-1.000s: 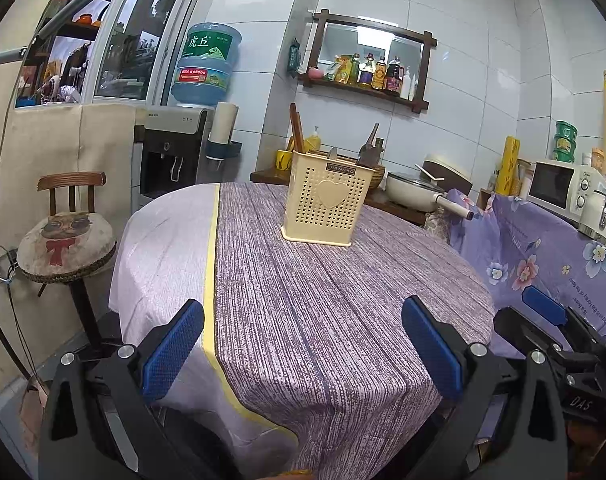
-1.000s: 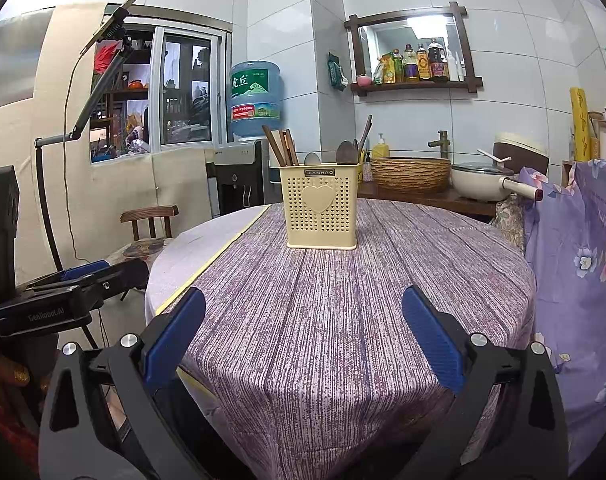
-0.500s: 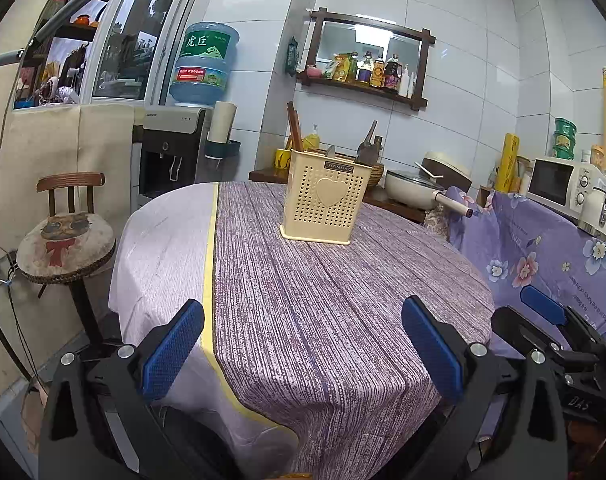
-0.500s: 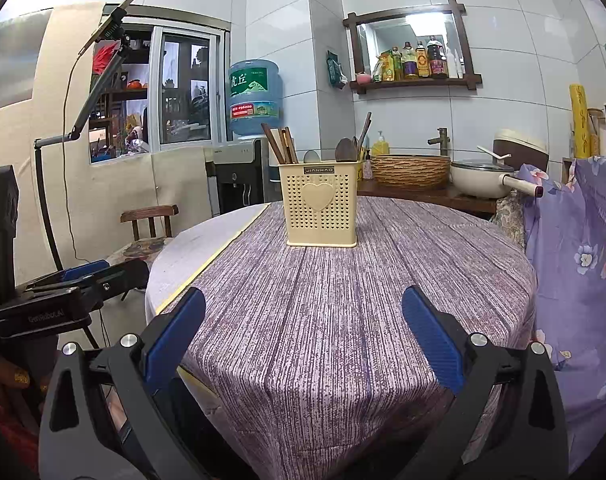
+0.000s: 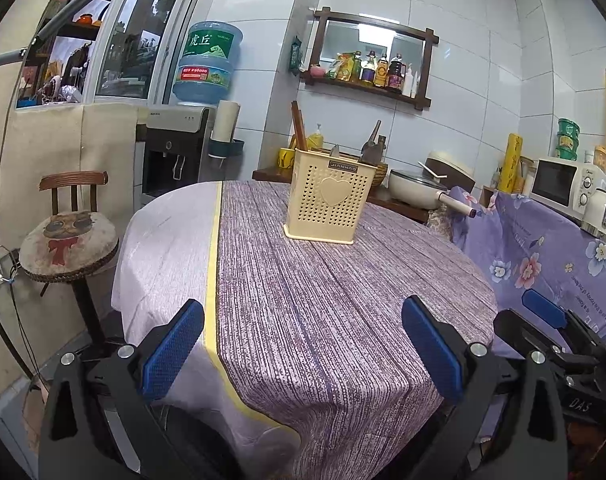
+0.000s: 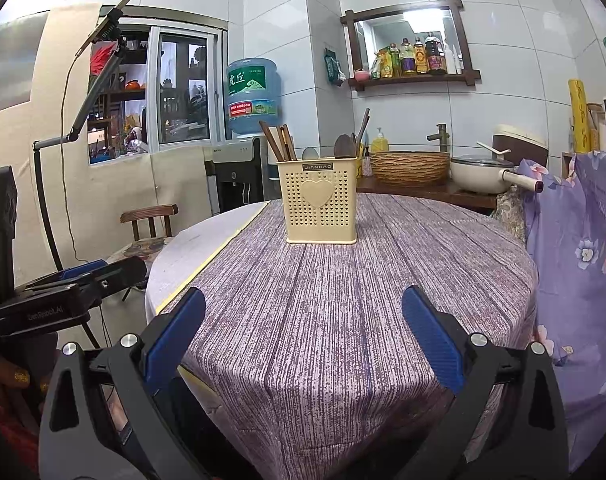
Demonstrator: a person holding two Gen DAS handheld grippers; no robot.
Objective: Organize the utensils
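Nearest the cameras, the left gripper point(image 5: 303, 346) and the right gripper point(image 6: 303, 344) hover at the near edge of the table point(image 6: 343, 300), each with its jaws spread wide and nothing between them. Well beyond them, near the middle of the striped cloth, the utensil holder point(image 6: 321, 200) stands upright, a perforated cream plastic box, judged light and rigid. It contains brown chopsticks point(image 6: 281, 142) at its left and spoons point(image 6: 343, 146) toward its right; these appear thin, stiff and smooth, best gripped on the exposed upper ends.
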